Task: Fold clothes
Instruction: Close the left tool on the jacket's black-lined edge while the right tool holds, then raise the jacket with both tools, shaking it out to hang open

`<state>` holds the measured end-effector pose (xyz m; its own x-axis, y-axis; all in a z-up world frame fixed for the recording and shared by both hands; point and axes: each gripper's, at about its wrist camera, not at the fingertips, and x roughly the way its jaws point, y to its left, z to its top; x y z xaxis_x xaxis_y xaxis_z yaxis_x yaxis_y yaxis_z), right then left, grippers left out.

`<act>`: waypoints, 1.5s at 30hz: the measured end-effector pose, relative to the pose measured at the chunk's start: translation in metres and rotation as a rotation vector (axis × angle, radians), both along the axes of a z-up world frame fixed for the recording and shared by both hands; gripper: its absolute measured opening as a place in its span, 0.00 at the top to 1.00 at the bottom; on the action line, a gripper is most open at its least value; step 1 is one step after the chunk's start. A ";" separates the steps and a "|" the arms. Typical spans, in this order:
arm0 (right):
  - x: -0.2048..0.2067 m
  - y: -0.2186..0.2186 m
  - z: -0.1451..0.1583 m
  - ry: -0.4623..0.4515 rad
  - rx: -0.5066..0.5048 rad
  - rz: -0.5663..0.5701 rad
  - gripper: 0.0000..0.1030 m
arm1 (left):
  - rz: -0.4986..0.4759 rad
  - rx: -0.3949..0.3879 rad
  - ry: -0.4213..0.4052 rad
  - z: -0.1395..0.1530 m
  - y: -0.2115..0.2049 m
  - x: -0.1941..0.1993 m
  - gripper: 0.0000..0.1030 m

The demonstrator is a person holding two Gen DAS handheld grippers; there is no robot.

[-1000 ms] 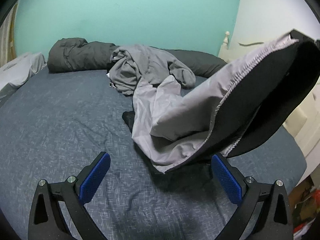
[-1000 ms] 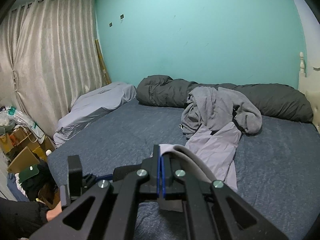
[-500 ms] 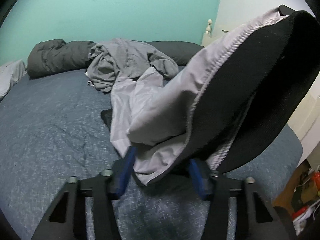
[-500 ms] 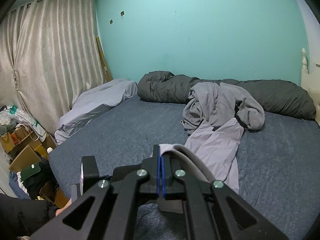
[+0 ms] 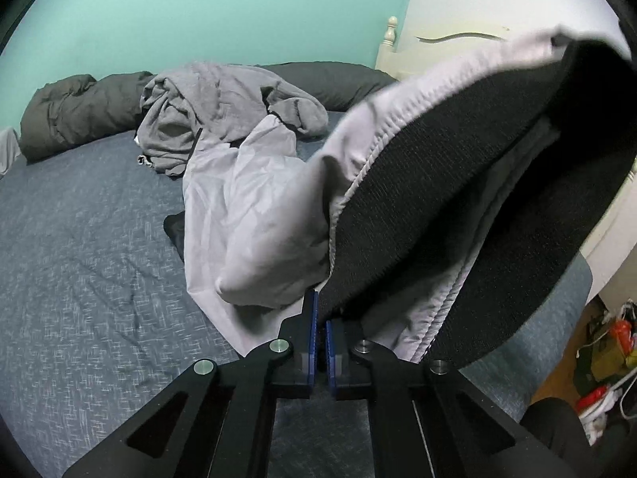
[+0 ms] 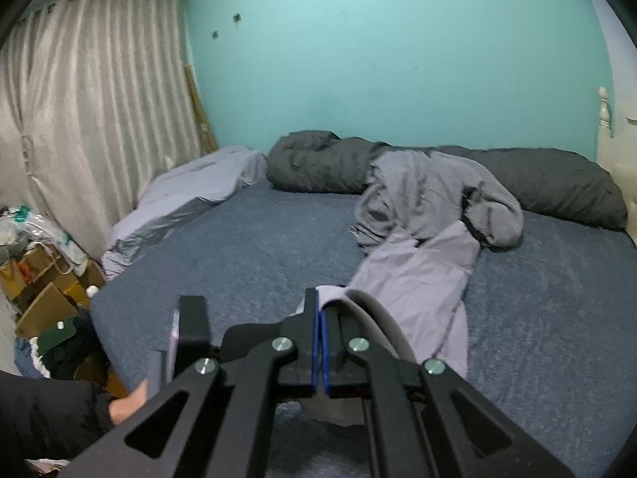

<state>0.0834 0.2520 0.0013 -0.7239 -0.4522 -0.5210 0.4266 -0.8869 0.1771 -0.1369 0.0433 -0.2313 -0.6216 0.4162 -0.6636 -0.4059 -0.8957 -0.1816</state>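
Blue-grey bedding covers the bed that fills both views, under a turquoise wall. Nearest the left wrist camera, the left claw has its blue pads pressed together on the black elastic waistband of a pair of light grey trousers, which rises up and to the right, close to the lens. In the right wrist view the right claw is likewise clamped tight on a light grey edge of the same garment, with the waistband curving away to its right. To the near left in that view, a hand in a dark sleeve holds the other tool. From the claws the trousers trail away over the bed, one leg lying flat toward the far side. Its far end touches a crumpled grey garment heaped farther back. Behind that, a dark grey duvet lies rolled along the wall. At far left are a pale pillow and beige curtains; cardboard boxes sit on the floor.
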 end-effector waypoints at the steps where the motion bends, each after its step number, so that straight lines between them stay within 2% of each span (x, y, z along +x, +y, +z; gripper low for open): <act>1: -0.004 0.005 -0.007 -0.014 0.004 -0.017 0.99 | -0.003 -0.008 -0.006 -0.001 0.000 -0.002 0.97; 4: -0.016 0.019 -0.028 -0.057 0.016 -0.067 0.98 | -0.011 -0.030 -0.025 -0.006 0.002 -0.009 0.97; 7: -0.033 0.035 -0.063 -0.144 0.022 -0.165 0.95 | -0.013 -0.039 -0.067 -0.016 0.005 -0.021 0.97; 9: -0.045 0.045 -0.087 -0.204 0.026 -0.231 0.84 | -0.004 -0.041 -0.106 -0.024 0.005 -0.032 0.97; 11: -0.056 0.058 -0.113 -0.274 0.041 -0.316 0.60 | -0.004 -0.058 -0.133 -0.031 0.008 -0.041 0.97; 12: -0.059 0.066 -0.126 -0.307 0.052 -0.367 0.55 | -0.004 -0.069 -0.145 -0.035 0.010 -0.045 0.97; 16: -0.046 0.091 -0.143 -0.340 -0.011 -0.479 0.52 | -0.006 -0.080 -0.160 -0.041 0.014 -0.054 0.97; 25: -0.038 0.050 -0.152 -0.406 -0.162 -0.333 0.52 | -0.006 -0.080 -0.154 -0.041 0.019 -0.053 0.97; 28: -0.036 0.036 -0.155 -0.427 -0.212 -0.282 0.48 | -0.002 -0.071 -0.156 -0.040 0.016 -0.050 0.97; 34: -0.057 0.015 -0.179 -0.505 -0.256 -0.296 0.48 | -0.017 -0.076 -0.139 -0.038 0.015 -0.042 0.97; 36: -0.062 0.015 -0.186 -0.516 -0.245 -0.308 0.65 | -0.019 -0.076 -0.130 -0.036 0.013 -0.039 0.97; 37: -0.061 0.016 -0.189 -0.520 -0.238 -0.311 0.86 | -0.017 -0.073 -0.125 -0.033 0.011 -0.038 0.97; 38: -0.060 0.018 -0.191 -0.524 -0.221 -0.322 0.91 | -0.014 -0.070 -0.120 -0.030 0.008 -0.036 0.97; 40: -0.056 0.022 -0.179 -0.476 -0.187 -0.326 0.96 | -0.005 -0.064 -0.104 -0.023 0.003 -0.033 0.97; 45: -0.045 0.031 -0.144 -0.349 -0.102 -0.332 0.97 | 0.023 -0.059 -0.052 0.007 -0.011 -0.026 0.97</act>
